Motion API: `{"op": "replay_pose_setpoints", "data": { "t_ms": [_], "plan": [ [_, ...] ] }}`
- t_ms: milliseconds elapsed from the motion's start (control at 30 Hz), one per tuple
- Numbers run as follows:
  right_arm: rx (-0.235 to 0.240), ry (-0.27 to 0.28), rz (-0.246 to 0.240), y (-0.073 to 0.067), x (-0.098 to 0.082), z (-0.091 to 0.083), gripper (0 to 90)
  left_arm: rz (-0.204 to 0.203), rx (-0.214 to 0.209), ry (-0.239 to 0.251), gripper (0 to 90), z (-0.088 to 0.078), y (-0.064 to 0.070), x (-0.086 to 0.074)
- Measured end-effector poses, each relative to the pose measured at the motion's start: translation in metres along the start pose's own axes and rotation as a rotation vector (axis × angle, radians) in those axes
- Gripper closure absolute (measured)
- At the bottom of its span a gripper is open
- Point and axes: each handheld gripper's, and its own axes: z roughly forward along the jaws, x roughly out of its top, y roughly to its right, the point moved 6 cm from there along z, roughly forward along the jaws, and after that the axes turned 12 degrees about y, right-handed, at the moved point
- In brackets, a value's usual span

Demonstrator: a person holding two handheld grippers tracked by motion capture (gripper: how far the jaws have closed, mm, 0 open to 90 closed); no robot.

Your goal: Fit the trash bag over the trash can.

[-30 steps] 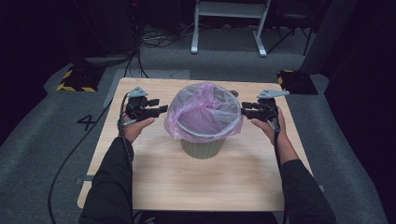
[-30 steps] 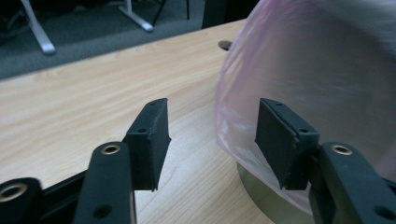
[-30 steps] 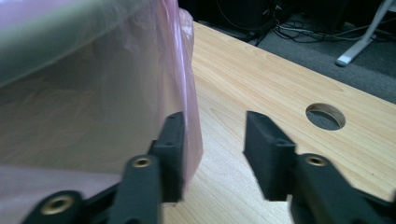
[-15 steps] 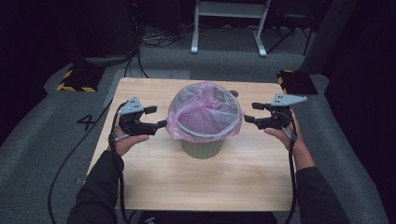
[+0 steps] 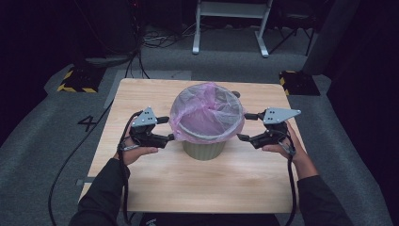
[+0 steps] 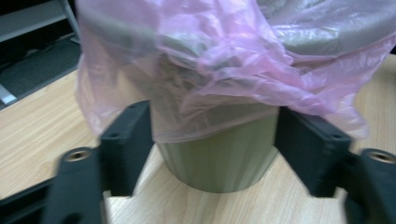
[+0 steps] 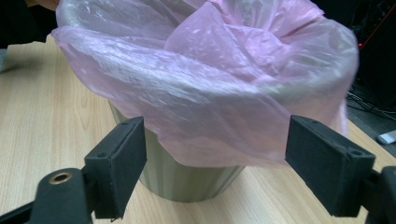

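Pink plastic film was seen draped over a small grey-green bin [image 5: 203,148] standing near the middle of a pale wooden table [image 5: 141,188]. The pink bag [image 5: 207,110] lined the bin, and its edge was folded down over the rim, hanging loose and crumpled around the upper wall.

At the left, the left gripper [image 5: 170,129] was held by a hand just beside the bin, level with the hanging skirt of the bag. Its jaws were spread wide; in the left gripper view they stood apart on either side of the bin's wall [image 6: 219,158], with nothing caught between them. No contact with the film could be made out with certainty.

At the right, the right gripper [image 5: 245,126] was held in the same manner on the opposite side, near the bag's edge. Its jaws were likewise spread, and in the right gripper view the drooping plastic [image 7: 219,116] lay between and beyond them, ungripped.

The step in hand was judged to be the approach to the bag's turned-down edge from both sides. For the next move, each pair of jaws would need to be brought onto a fold of the film and pressed together on it alone, not on the bin's rim, so that the thin plastic could be handled evenly without being torn.
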Motion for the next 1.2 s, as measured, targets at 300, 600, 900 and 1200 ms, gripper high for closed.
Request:
{"op": "replay_pose_setpoints", "data": {
  "t_ms": [300, 600, 900, 1200],
  "plan": [
    [0.009, -0.006, -0.039, -0.013, -0.009, 0.006, 85.1, 0.049, 0.001, -0.027, 87.9, 0.009, 0.006, -0.007],
    [0.056, -0.083, -0.02, -0.016, -0.03, 0.01, 90.0, 0.059, 0.024, -0.074, 89.9, 0.017, 0.01, -0.029],
    [0.065, -0.205, 0.047, -0.002, -0.061, 0.019, 90.0, 0.043, 0.073, -0.153, 89.9, 0.027, -0.003, -0.054],
    [0.05, -0.284, 0.097, 0.014, -0.087, 0.039, 89.1, 0.013, 0.091, -0.215, 89.9, 0.041, -0.019, -0.073]
  ]
}}
